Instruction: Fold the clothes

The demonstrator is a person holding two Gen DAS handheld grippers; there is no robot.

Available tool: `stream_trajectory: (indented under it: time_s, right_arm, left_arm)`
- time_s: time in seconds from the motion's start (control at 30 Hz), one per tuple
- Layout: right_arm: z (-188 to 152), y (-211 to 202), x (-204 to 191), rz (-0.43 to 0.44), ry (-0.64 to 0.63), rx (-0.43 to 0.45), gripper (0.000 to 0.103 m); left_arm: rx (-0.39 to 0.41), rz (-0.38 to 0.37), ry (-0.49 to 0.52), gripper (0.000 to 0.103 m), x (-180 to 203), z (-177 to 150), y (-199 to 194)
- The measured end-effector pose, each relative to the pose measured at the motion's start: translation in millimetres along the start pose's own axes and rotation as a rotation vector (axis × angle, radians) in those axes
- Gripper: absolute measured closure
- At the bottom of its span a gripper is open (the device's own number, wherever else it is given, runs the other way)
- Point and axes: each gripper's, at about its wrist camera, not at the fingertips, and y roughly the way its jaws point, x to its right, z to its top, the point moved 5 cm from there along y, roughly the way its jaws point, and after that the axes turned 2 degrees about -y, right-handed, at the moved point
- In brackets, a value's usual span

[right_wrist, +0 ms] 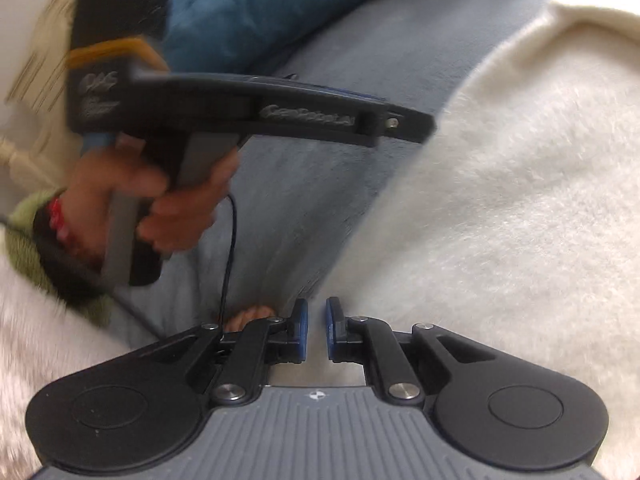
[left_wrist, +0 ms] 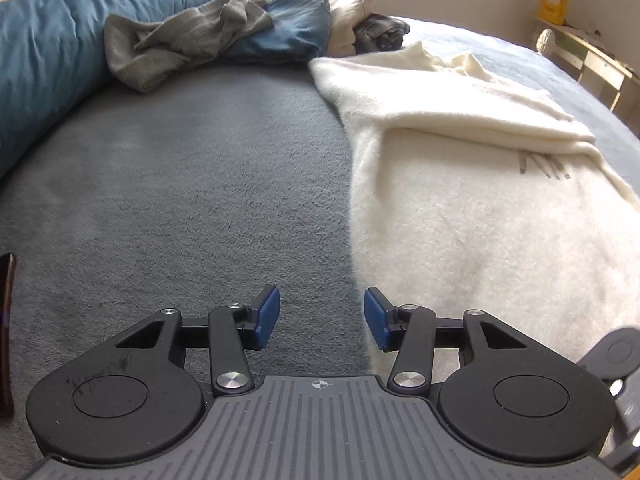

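On the grey bed point(left_wrist: 180, 180), cream garment point(left_wrist: 460, 220), left tongs point(left_wrist: 322, 316) apart, empty, right tongs point(right_wrist: 316, 328) nearly closed, empty.

1. L gripper point(left_wrist: 321, 318) low over grey bed cover point(left_wrist: 180, 184), jaws apart, nothing btwn pads.
2. Cream garment point(left_wrist: 460, 184) spread to the right, edge near right pad.
3. Clothes pile point(left_wrist: 248, 36) at back, teal pillow point(left_wrist: 52, 52) far left.
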Motion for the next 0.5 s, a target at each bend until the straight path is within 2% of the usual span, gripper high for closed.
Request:
stream_trajectory:
  time_s: [0.07,0.13,0.33,0.4,0.5]
  right_arm:
    - [9,-14,16,-0.060,0.041,0.058,0.093]
    - [9,-17,24,-0.089,0.059,0.059,0.093]
    - [-32,2,-10,0.047,-0.019,-0.095,0.093]
    - [-27,-10,-11,0.029,-0.049,-0.046,0.093]
    - [-8,-34,15,-0.053,0.026,0.071,0.093]
  left_arm:
    - [0.000,0.015,0.013,0.052,4,-1,-3]
    - [-0.016,0.051,0.038,0.049,12,-3,-3]
    - [-0.050,0.100,0.096,0.047,29,-13,-7]
    - [-0.040,0.110,0.108,0.046,32,-14,-12]
    - [-0.052,0.120,0.124,0.045,37,-17,-13]
